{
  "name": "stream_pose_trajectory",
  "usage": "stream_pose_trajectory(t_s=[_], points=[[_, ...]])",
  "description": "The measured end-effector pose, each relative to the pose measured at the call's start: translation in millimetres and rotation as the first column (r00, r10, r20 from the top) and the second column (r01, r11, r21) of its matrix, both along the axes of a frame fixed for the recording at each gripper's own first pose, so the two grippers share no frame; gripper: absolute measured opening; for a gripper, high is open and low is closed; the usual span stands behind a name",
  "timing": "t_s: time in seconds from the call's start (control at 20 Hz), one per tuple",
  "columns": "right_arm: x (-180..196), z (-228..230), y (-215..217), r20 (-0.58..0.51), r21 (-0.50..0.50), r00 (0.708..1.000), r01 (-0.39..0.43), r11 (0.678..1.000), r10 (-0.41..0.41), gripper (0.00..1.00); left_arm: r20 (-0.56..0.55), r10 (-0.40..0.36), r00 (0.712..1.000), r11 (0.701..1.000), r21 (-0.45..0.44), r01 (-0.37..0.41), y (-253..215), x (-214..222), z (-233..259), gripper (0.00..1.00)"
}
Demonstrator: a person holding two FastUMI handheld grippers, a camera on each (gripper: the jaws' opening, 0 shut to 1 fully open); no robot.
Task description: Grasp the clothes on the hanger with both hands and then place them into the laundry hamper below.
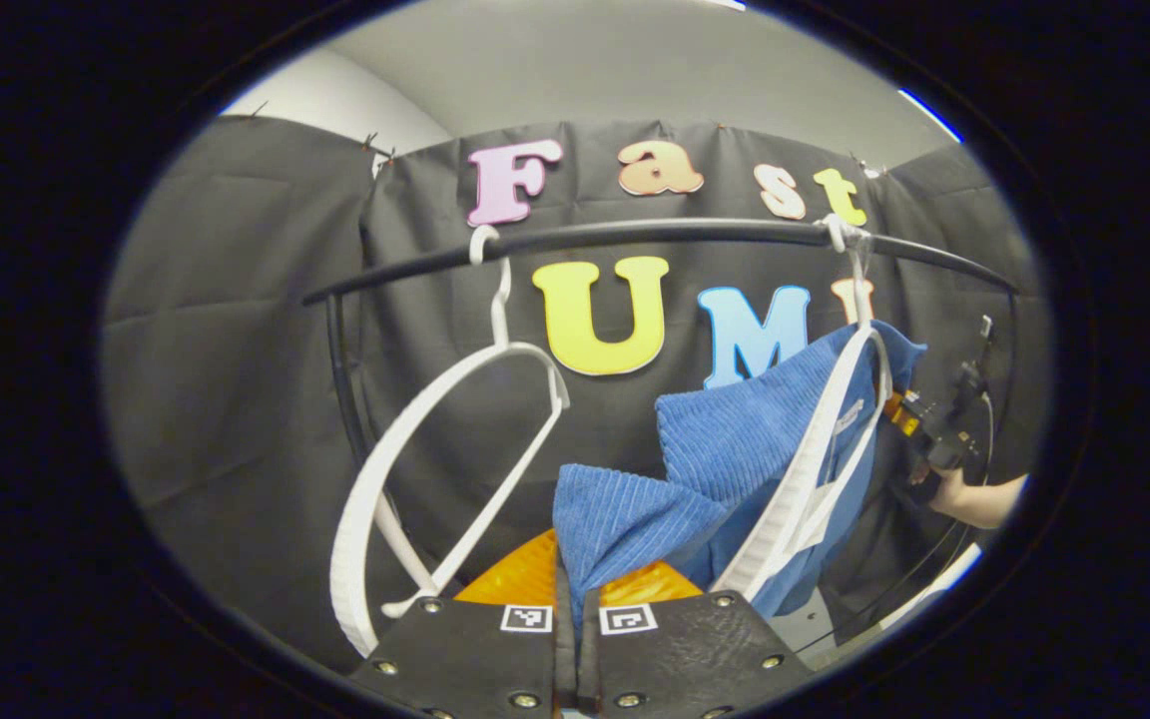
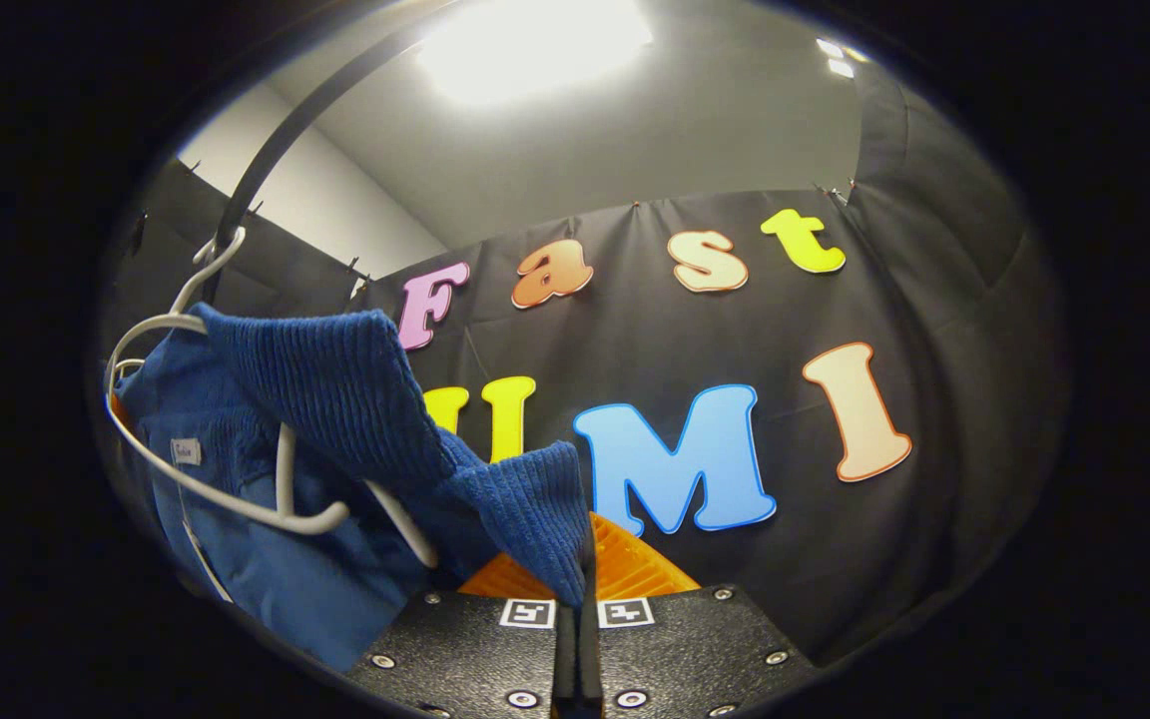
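Both grips looked made: the left gripper (image 1: 575,599) and right gripper (image 2: 580,589) each pinched a fold of the blue garment (image 1: 735,439), apparently still draped on its white hanger (image 1: 815,469); pulling free and lowering to the hamper remained

Both grippers are clamped tight on the blue garment (image 1: 735,439): the left gripper (image 1: 575,599) at one corner, the right gripper (image 2: 575,589) at another, its holder's hand (image 1: 974,499) just beyond the cloth.

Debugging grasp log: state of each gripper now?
Left gripper: shut on the blue garment.
Right gripper: shut on the blue garment.
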State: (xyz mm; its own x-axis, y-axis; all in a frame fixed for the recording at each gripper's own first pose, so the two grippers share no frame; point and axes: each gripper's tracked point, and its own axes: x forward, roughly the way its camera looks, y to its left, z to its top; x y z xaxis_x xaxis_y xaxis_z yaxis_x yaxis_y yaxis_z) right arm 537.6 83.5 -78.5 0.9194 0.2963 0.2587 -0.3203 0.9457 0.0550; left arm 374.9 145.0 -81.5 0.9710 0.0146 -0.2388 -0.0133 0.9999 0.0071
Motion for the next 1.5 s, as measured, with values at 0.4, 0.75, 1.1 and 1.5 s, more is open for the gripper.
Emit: stream_pose_trajectory(t_s=[0.4, 0.75, 1.1, 1.5], points=[[-31.4, -51.2, 38.2, -0.043, -0.108, 0.994, -0.106, 0.989, 0.102, 0.01, -0.034, 0.022, 0.999, 0.976, -0.214, -0.029, -16.6, -12.2, -79.2, 0.02], [-47.1, -60.6, 30.6, -0.116, -0.066, 0.99, -0.094, 0.993, 0.086, 0.01, -0.036, 0.075, 0.997, 0.964, -0.252, -0.082, -66.5, -23.8, -113.6, 0.02], [-43.4, -31.3, -21.2, -0.143, -0.007, 0.987, 0.075, 0.997, -0.076, 0.01, -0.017, 0.006, 1.0, 0.983, -0.186, -0.009, -149.2, 28.7, -100.2, 0.02], [-69.1, 51.4, -127.4, 0.023, 0.185, 0.935, 0.343, 0.921, -0.353, 0.01, 0.216, -0.002, 0.976, 0.944, -0.321, 0.073, -170.5, 47.1, -37.7, 0.02]])
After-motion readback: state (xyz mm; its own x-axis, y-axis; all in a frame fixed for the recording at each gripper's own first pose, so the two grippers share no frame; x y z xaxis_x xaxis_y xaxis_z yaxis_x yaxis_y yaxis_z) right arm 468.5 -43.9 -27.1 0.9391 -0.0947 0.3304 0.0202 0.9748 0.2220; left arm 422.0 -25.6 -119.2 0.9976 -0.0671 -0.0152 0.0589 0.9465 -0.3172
